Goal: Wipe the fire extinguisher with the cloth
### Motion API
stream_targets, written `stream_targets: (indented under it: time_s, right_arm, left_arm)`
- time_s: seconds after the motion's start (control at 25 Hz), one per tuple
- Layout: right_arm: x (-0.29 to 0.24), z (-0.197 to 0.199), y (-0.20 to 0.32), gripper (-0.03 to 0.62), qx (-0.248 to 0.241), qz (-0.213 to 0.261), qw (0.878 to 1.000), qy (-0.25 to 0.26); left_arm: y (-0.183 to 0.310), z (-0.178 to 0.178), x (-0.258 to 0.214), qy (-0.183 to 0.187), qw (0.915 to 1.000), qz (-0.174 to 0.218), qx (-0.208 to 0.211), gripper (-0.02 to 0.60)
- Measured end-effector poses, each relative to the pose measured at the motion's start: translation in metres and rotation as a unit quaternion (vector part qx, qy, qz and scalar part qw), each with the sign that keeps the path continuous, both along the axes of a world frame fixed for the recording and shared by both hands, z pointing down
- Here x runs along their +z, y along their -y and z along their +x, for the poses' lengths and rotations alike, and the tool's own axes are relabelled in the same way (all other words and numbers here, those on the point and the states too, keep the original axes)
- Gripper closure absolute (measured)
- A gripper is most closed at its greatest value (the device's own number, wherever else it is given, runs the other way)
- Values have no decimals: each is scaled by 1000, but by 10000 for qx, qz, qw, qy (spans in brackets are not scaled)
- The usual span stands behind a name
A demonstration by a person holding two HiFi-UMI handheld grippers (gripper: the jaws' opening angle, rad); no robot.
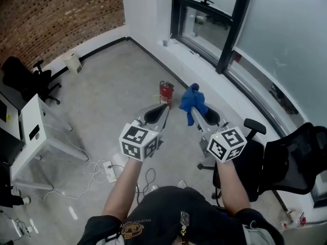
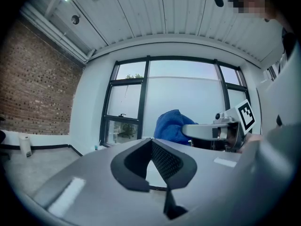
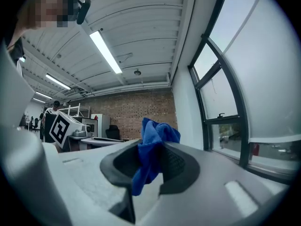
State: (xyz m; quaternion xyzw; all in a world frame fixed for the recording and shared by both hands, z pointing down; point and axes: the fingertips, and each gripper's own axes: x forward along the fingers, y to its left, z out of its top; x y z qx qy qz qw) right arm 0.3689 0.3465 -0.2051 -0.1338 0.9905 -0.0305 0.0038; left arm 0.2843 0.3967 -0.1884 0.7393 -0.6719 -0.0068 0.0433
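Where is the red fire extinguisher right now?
In the head view, the fire extinguisher stands on the floor near the window wall, just left of the blue cloth.

The fire extinguisher looks very small, so the words on it cannot be read. Its bottom is covered by the tip of the left gripper. Just right of the fire extinguisher is the blue cloth. Its lower end is tucked out of sight between the jaws of the right gripper. Past the fire extinguisher, a tiny thing on the window sill is too small to tell. Far right of the fire extinguisher, a black chair is cut off by the picture's edge.
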Motion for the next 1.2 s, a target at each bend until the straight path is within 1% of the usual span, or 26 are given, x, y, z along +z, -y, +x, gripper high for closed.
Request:
stream_targets:
  time_s: [0.28, 0.56, 0.8, 0.96, 1.2]
  right_arm:
    - [5, -16, -6, 497, 1, -130, 9999, -15]
    - [12, -41, -19, 497, 90, -70, 9999, -92]
    - [29, -51, -15, 497, 135, -217, 9993, -269]
    - [40, -58, 4, 497, 128, -311, 9989, -328]
    - [55, -78, 71, 497, 85, -533, 9981, -283]
  left_arm:
    - [-9, -15, 5, -59, 10000, -19, -11, 575]
    - [-22, -43, 15, -94, 9999, -95, 42, 575]
    - [-14, -58, 32, -138, 9995, -255, 122, 574]
    - [6, -67, 42, -200, 9991, -351, 129, 575]
    - [67, -84, 58, -152, 9980, -597, 100, 575]
